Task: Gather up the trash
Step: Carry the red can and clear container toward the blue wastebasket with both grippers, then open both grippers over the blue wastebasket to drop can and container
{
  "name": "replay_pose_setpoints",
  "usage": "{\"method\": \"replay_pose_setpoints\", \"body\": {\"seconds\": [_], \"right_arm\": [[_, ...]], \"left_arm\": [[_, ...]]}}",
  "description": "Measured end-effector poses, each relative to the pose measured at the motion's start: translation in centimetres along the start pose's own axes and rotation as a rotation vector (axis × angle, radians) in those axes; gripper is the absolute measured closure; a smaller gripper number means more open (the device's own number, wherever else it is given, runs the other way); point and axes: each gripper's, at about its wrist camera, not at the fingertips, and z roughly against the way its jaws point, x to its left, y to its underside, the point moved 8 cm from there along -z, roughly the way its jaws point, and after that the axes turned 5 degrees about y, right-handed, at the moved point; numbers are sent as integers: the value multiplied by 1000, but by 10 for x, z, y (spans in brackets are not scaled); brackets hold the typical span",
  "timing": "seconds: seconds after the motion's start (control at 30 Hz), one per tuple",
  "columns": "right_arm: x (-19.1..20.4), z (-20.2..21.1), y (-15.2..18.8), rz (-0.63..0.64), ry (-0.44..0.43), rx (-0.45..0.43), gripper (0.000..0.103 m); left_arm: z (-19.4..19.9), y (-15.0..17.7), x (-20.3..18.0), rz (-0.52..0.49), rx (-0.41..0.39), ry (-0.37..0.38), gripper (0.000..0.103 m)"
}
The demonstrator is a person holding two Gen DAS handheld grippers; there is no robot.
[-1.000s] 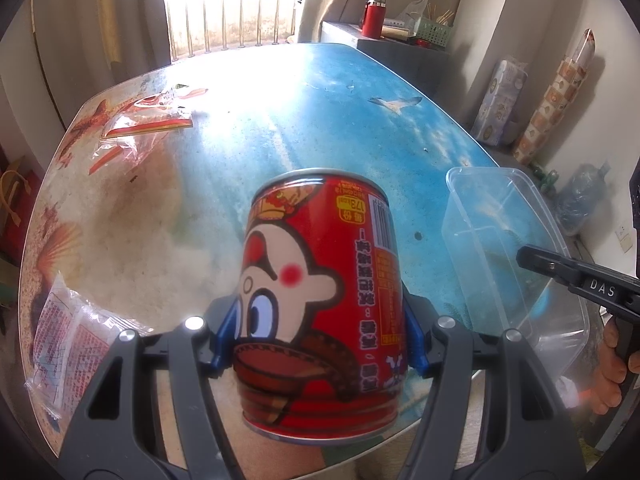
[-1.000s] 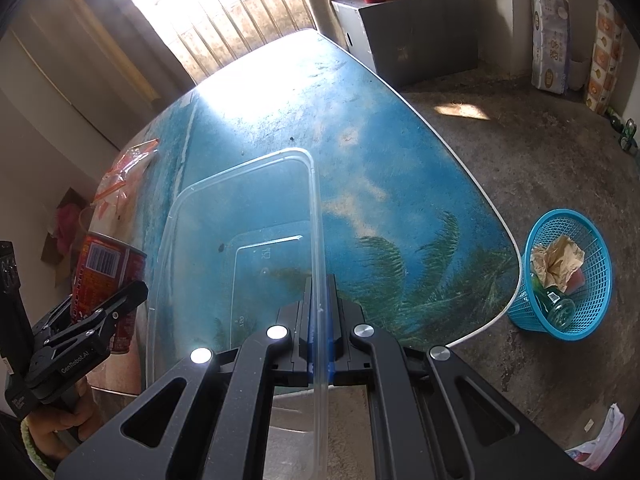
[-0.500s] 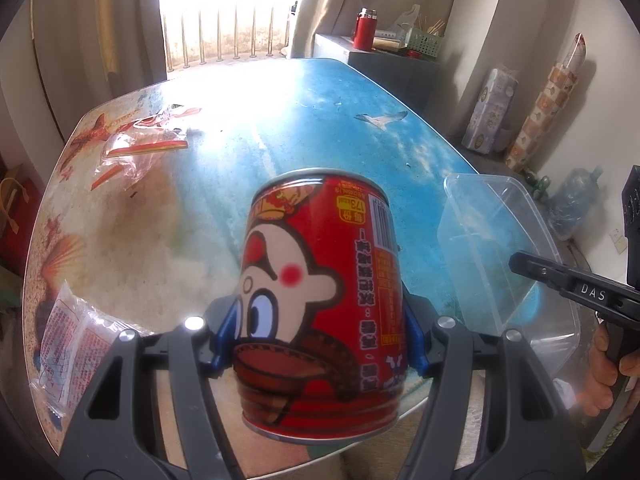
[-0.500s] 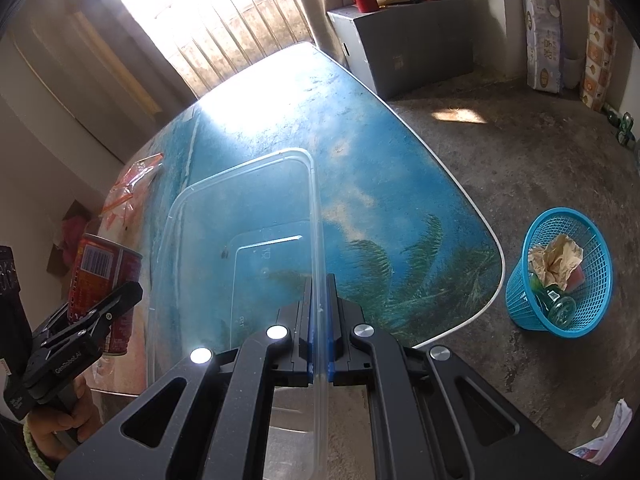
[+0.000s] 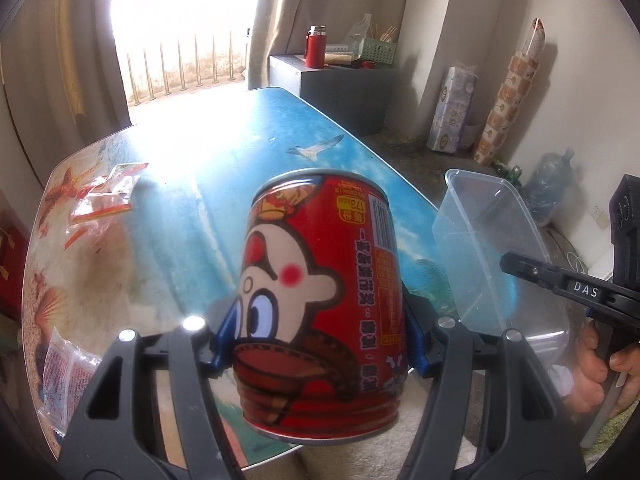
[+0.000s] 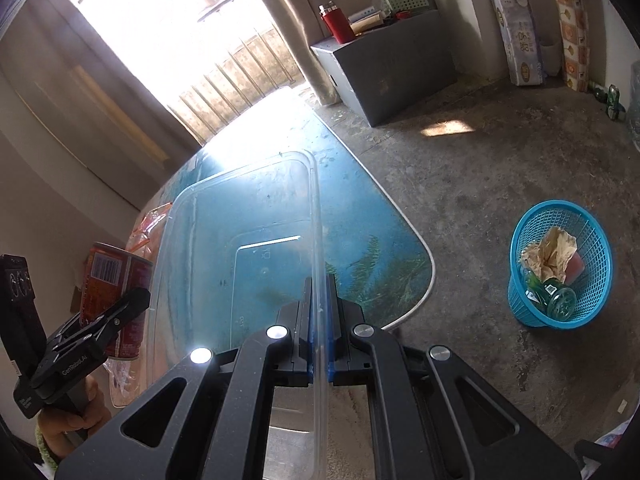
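**Two loads in the air, one basket on the floor**

The left gripper (image 5: 320, 344) is clamping a red printed drink can (image 5: 324, 312) by its sides, low on the body, with the can standing almost upright and clear of the ocean-print blue tabletop (image 5: 224, 160). The right gripper (image 6: 319, 344) is pinching, jaws nearly together, the thin wall of a clear rectangular plastic container (image 6: 240, 248), which is hanging out ahead of it over the table's corner.

The likely trouble is a slip. The container is being held only by one thin, flexible wall (a poor lever for a wide box), so a quick swing could be twisting it out of the pads. The can's smooth round side could be rotating or sliding in the blue pads (image 5: 224, 332) if the hand tips further.

The round blue mesh wastebasket (image 6: 560, 264) is sitting on the concrete floor at about three o'clock in the right wrist view, already holding crumpled paper and a bottle; a careless drop could be bouncing off that pile or the rim.

Both grippers are pointing steeply downward and forward, side by side, the right gripper showing at four o'clock in the left view. Clear wrappers (image 5: 100, 200) are lying on the table at ten o'clock.
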Motion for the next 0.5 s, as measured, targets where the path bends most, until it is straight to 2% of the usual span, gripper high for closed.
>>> {"method": "replay_pose_setpoints", "body": {"seconds": [0.2, 0.37, 0.5], "right_arm": [[-92, 46, 1, -146, 116, -94, 99], [-185, 80, 23, -284, 259, -132, 99], [-246, 99, 44, -376, 353, -142, 99]], "left_arm": [[-7, -18, -68, -85, -2, 123, 42], [-25, -19, -136, -140, 35, 254, 41], [-48, -11, -187, -203, 70, 317, 41]]}}
